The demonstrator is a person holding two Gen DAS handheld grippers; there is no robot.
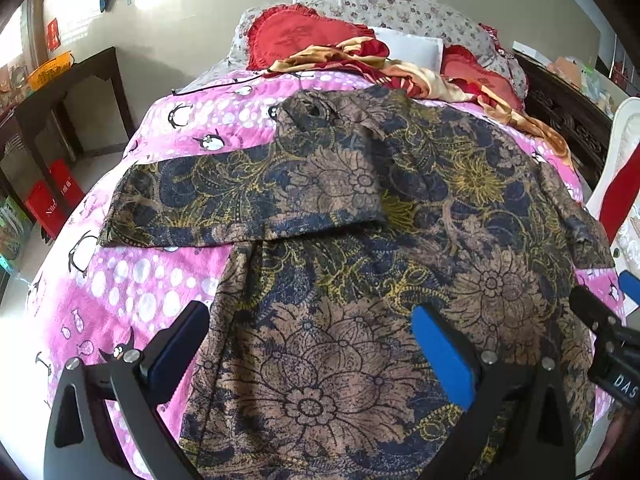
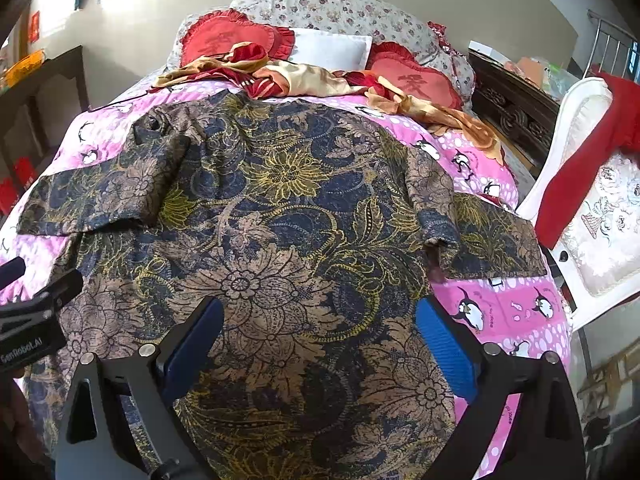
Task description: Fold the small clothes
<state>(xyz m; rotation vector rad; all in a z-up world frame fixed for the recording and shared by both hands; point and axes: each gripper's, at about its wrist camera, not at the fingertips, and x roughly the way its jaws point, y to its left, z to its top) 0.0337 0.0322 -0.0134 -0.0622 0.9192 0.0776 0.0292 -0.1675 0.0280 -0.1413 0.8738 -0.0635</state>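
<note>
Floral shirt (image 1: pixel 360 208) flat on bed (image 1: pixel 132 292), collar toward upper frame, long axis running away from both grippers. Left gripper (image 1: pixel 316 344) and right gripper (image 2: pixel 320 344) spread, empty, hovering over hem. Left sleeve (image 1: pixel 180 204) nearer left gripper.

Floral navy-and-tan shirt (image 2: pixel 280 216), spread flat, left sleeve folded inward

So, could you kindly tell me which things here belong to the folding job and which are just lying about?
Job: shirt, left gripper, right gripper.
Lying about: heart cushions, crumpled blanket, white pillow, red cloth on the chair.
</note>
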